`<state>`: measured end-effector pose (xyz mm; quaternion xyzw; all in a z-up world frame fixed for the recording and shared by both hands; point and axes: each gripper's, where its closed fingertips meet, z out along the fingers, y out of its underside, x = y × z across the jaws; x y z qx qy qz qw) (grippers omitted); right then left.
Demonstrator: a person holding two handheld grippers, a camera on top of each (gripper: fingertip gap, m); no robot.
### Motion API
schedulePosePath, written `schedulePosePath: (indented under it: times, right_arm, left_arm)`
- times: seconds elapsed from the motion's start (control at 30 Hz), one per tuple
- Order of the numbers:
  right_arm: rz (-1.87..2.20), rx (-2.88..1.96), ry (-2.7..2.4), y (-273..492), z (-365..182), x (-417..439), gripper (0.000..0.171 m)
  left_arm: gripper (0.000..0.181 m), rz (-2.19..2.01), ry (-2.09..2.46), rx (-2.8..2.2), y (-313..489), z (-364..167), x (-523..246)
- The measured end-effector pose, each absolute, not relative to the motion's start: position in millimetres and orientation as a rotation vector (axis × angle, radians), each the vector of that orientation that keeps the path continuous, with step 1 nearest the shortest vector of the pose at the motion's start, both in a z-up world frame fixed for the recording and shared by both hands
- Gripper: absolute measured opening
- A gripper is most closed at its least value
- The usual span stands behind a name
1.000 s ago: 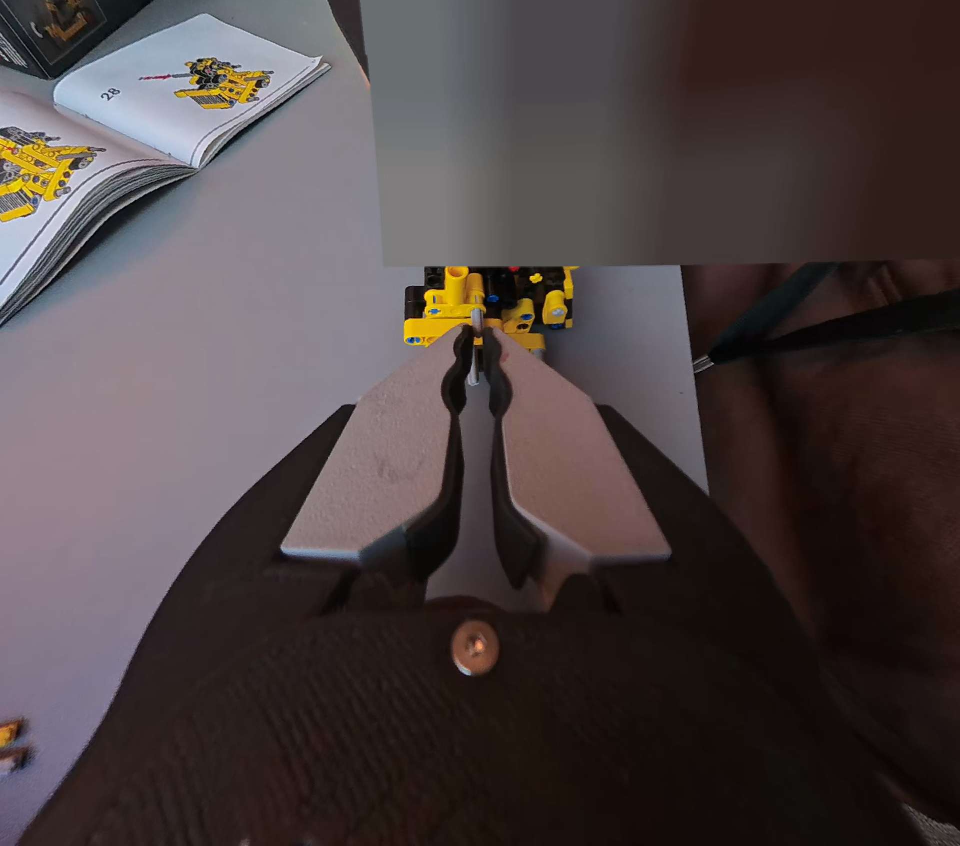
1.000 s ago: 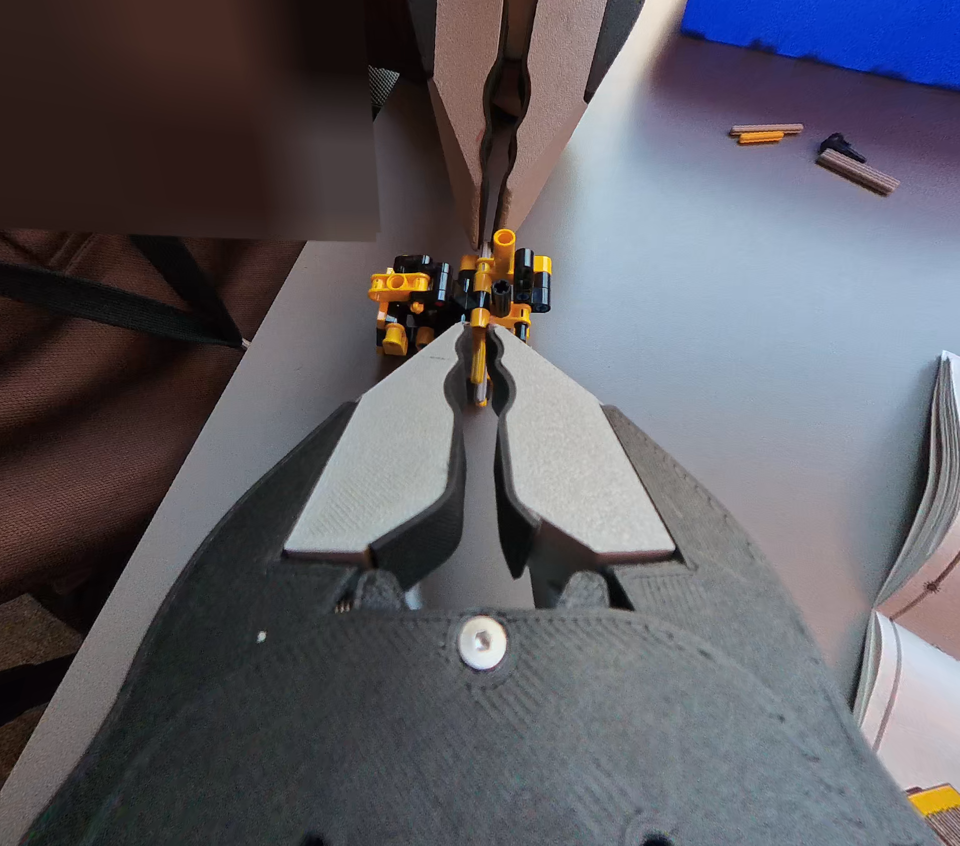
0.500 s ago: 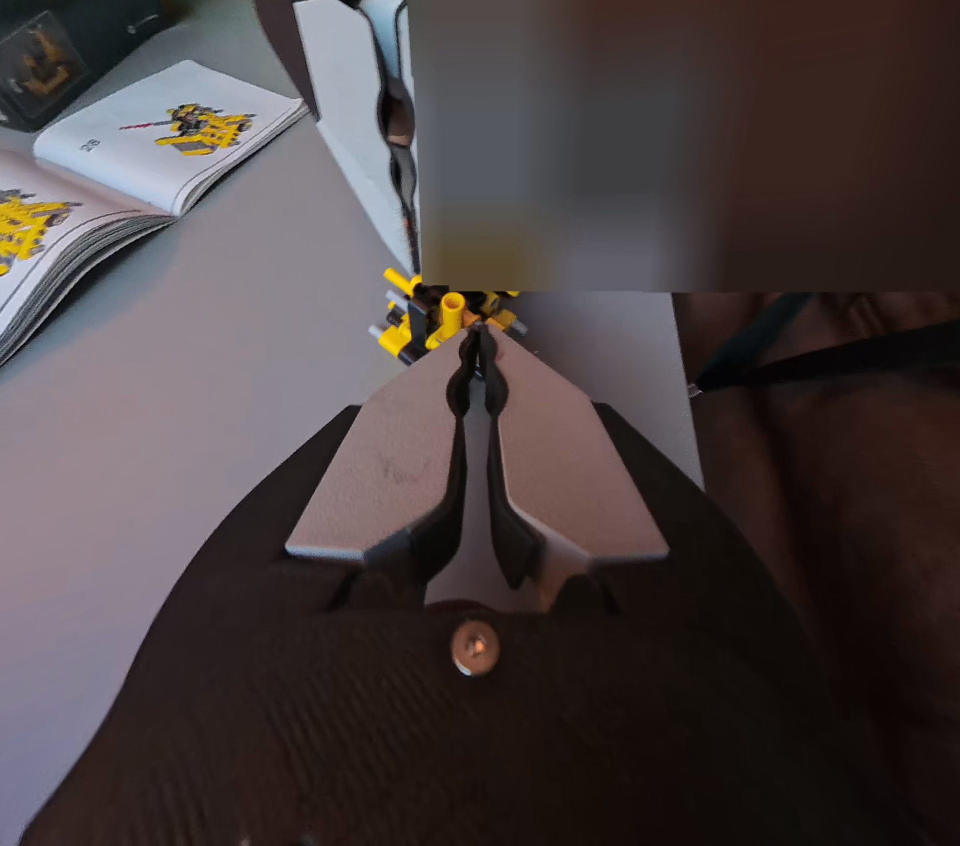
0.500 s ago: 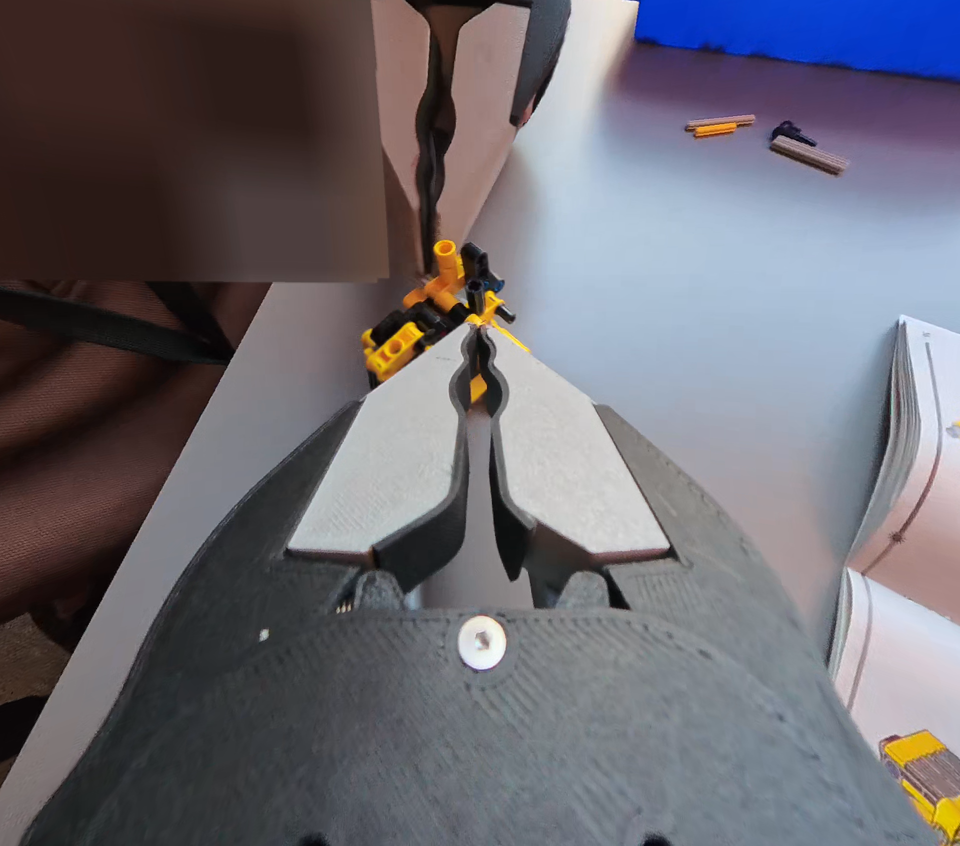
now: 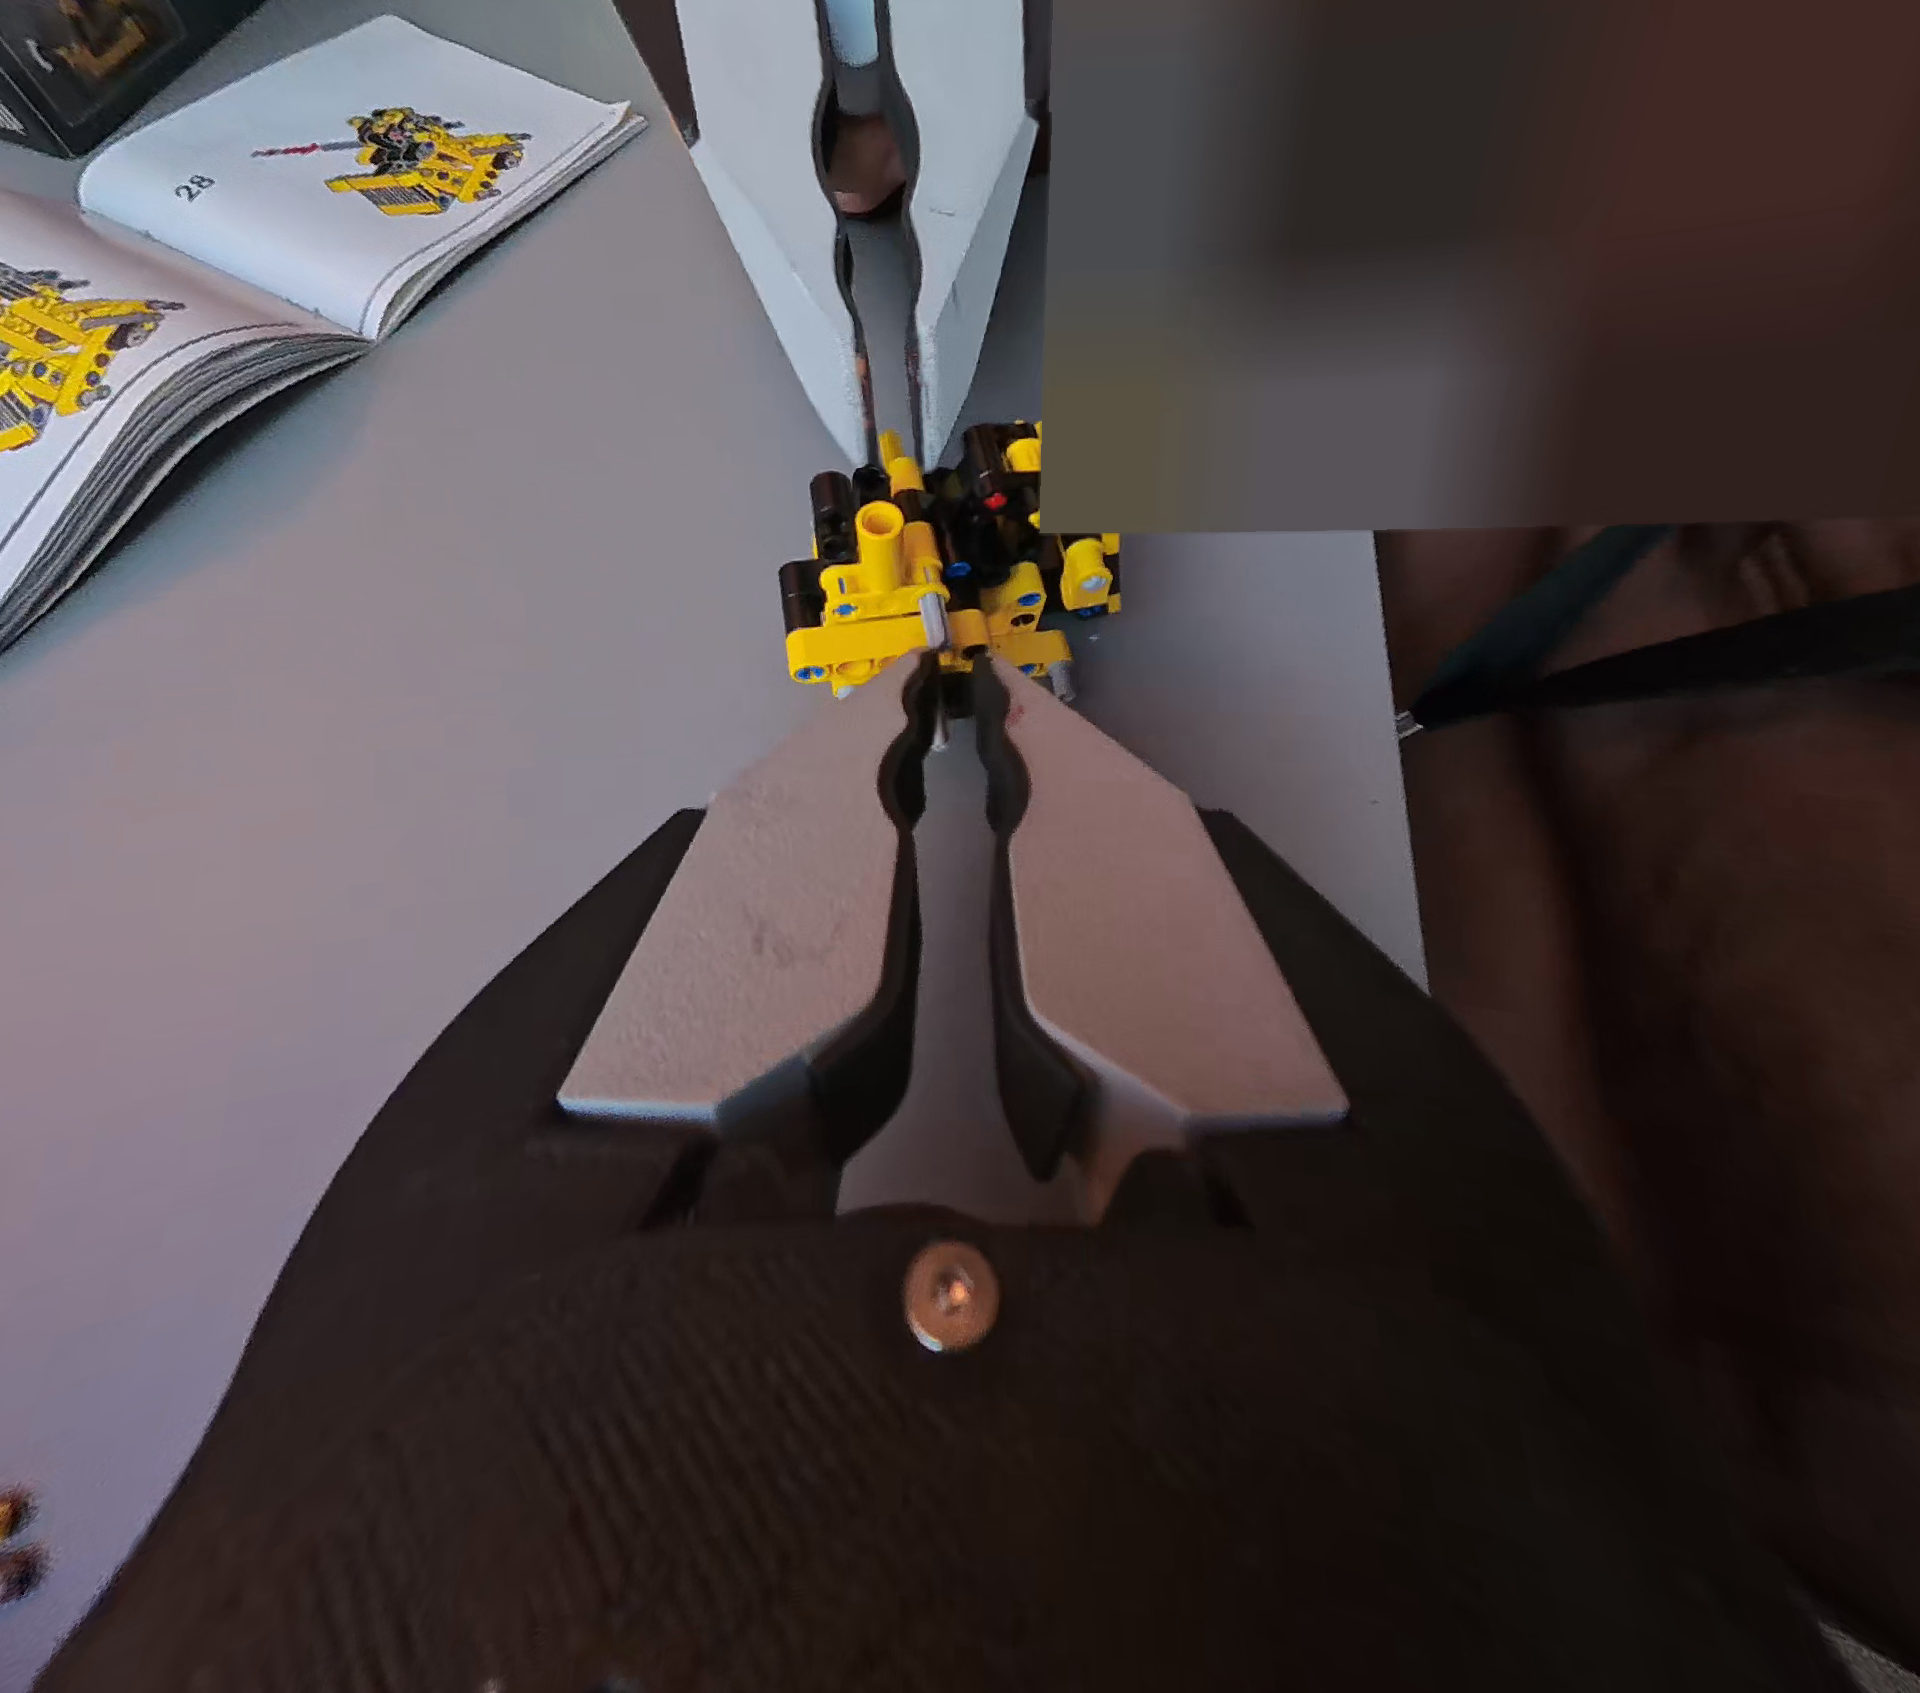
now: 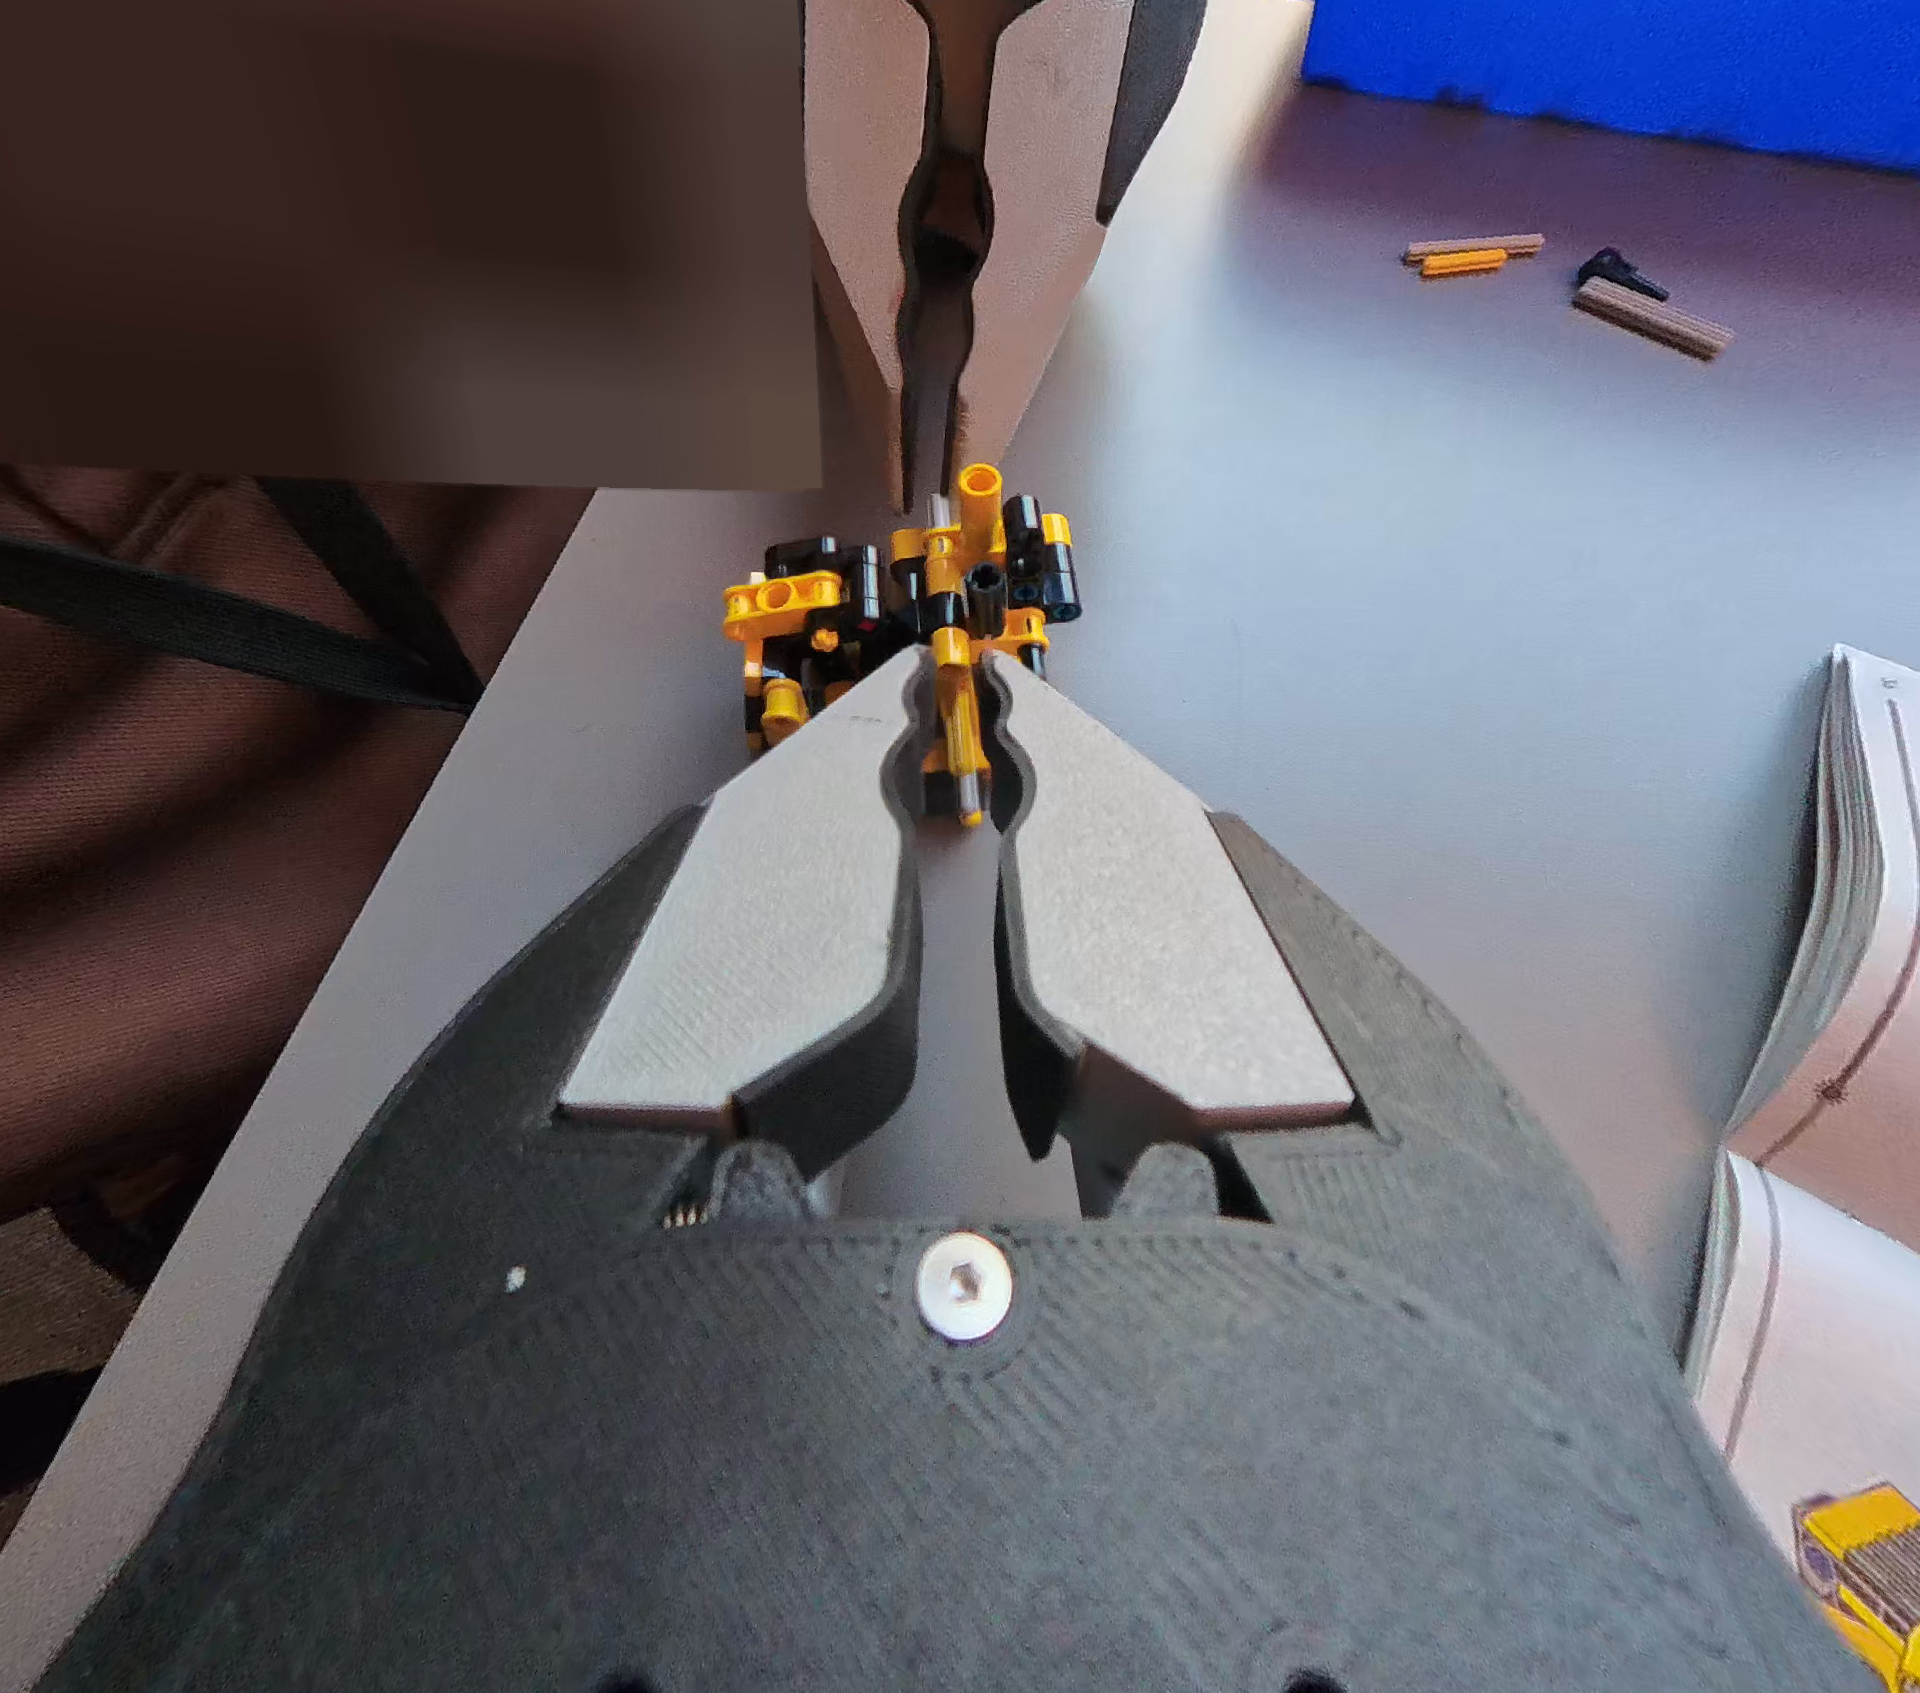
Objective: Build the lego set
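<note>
Yellow-and-black lego assembly [image 5: 925, 594], pins protruding

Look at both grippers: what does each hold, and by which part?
Both grip the yellow-and-black lego assembly from opposite sides. The right gripper is shut on a protruding yellow piece; the left gripper pinches a thin grey pin.

Lego assembly [image 5: 925, 573] sits on the counter [image 5: 416, 656] between two facing grippers; instruction booklet [image 5: 343, 189] lies to its left.

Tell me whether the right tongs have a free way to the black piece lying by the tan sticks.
Probably not yet: the right tongs are shut on the yellow model. The table towards the black piece looks clear.
</note>
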<state>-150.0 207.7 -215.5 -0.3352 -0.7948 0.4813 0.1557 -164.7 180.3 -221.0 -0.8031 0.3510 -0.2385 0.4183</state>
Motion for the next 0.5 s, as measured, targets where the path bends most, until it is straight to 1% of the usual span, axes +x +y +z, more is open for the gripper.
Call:
schedulePosePath:
  times: [0.03,0.5]
  right_arm:
    - [1.383,-0.958,-2.278,207.1,-215.2,-149.8,0.002]
    - [1.391,-0.944,-2.285,207.1,-215.4,-148.0,0.002]
  left_arm:
    - [0.000,-0.592,0.879,-2.014,180.8,-221.0,-164.8]
    - [0.000,-0.607,0.863,-2.009,182.2,-219.2,-164.2]
